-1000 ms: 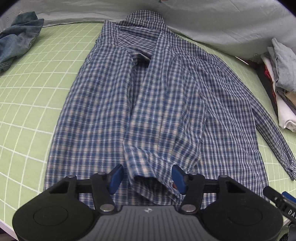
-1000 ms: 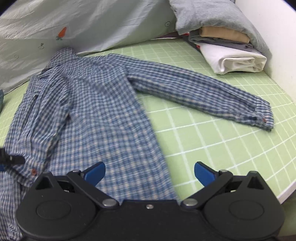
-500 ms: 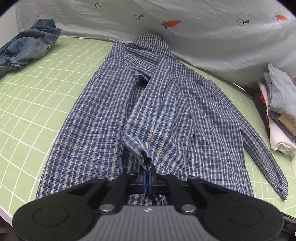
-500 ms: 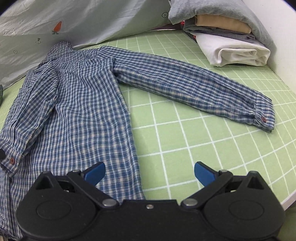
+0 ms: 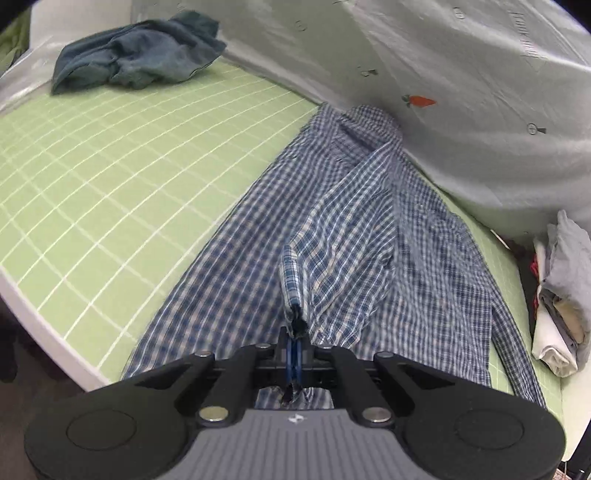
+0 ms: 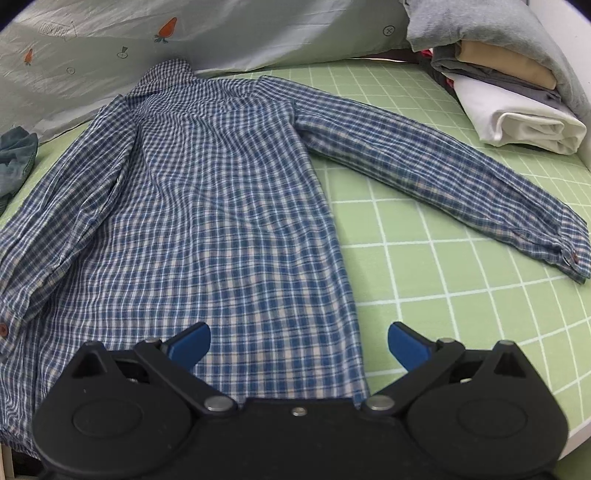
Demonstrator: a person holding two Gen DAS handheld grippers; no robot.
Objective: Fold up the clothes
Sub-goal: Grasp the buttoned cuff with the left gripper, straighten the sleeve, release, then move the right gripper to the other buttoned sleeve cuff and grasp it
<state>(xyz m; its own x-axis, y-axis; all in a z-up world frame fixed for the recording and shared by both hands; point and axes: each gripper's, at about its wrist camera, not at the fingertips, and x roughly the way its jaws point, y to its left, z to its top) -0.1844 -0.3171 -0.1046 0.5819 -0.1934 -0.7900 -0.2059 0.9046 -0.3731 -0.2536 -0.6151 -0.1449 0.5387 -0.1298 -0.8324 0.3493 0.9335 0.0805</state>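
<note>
A blue plaid long-sleeved shirt [image 6: 229, 206] lies flat on the green grid mat [image 6: 443, 295], collar toward the far sheet. Its left sleeve [image 5: 332, 236] is folded across the body. My left gripper [image 5: 294, 360] is shut on that sleeve's cuff [image 5: 291, 291] and holds it lifted above the shirt. The right sleeve [image 6: 443, 177] lies stretched out to the right, its cuff [image 6: 569, 254] near the mat's right side. My right gripper [image 6: 299, 341] is open and empty, hovering over the shirt's lower hem.
A crumpled dark teal garment [image 5: 136, 55] lies at the mat's far left. A stack of folded clothes [image 6: 509, 96] sits at the far right. A white carrot-print sheet [image 6: 221, 33] rises behind the mat. The mat's front edge [image 5: 48, 328] is close by.
My left gripper closed on the folded sleeve's cuff and lifted it, swinging left. My right gripper stayed open and shifted left over the shirt's hem.
</note>
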